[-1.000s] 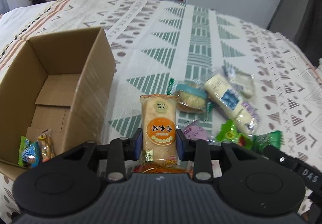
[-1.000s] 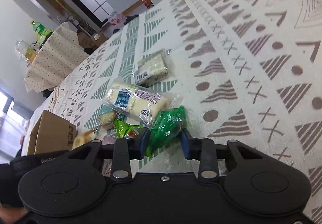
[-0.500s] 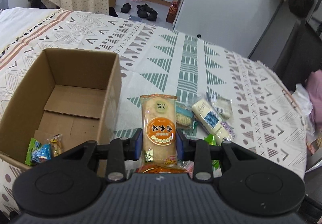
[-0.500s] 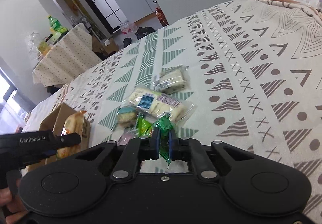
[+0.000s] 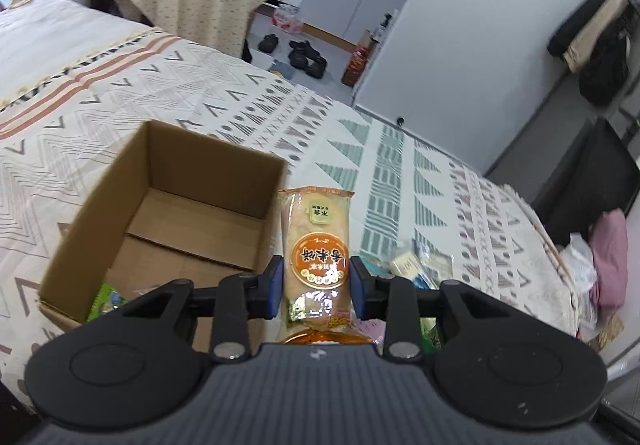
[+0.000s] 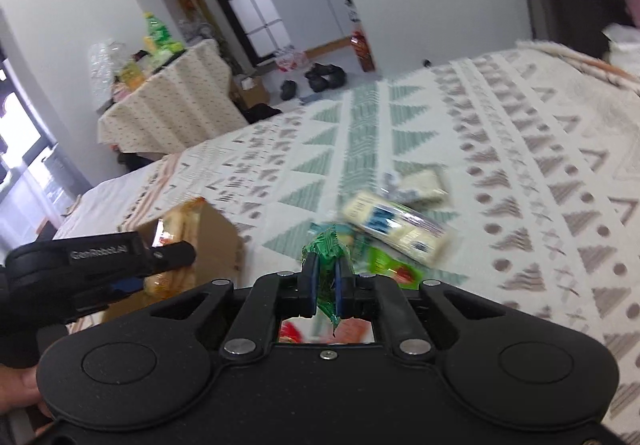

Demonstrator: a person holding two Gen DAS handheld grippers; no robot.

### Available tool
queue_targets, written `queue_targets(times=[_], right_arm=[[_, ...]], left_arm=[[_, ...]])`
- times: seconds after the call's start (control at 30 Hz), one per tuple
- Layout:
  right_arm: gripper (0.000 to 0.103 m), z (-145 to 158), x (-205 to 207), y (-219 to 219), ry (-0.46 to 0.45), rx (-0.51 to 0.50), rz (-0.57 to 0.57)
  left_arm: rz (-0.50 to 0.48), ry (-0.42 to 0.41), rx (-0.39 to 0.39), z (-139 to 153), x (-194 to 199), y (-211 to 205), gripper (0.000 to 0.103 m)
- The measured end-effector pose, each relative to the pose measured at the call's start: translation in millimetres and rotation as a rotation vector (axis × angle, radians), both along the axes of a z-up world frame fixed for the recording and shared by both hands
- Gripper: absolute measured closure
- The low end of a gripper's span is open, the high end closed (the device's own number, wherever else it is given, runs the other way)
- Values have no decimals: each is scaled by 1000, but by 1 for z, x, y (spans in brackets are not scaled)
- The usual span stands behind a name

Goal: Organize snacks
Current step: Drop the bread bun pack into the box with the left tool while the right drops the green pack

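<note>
Snacks are mid-transfer: the orange rice-cracker packet [image 5: 318,245] sits clamped lengthwise in the left gripper [image 5: 316,281], held just beside the right wall of the cardboard box [image 5: 160,181]. The right gripper [image 6: 326,281] is pinched nearly closed on a thin green packet [image 6: 326,251], above the loose pile [image 6: 400,221] on the patterned bedspread [image 6: 520,165]. Best to carry each packet fully over the box opening before letting go, one hand after the other so the grippers don't collide.
</note>
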State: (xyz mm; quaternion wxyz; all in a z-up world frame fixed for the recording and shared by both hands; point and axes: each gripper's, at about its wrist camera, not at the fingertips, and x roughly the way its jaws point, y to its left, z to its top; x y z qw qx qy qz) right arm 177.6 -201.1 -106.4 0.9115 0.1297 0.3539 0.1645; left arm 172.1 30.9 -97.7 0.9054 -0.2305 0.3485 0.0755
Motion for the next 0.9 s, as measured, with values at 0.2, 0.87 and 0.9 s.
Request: queue_targets(times=[0.2,0.87,0.9], right_arm=[[95,14,0,35,-22,-21,51],[95,31,4,150,-26,-28,211],[95,30,4,153,-22,-27,212]], left_arm=[[76,-19,-37,4,-5,32,70],[239,23,-134,-9,-15,99,66],[243,24,-132,-9,-14,98,65]])
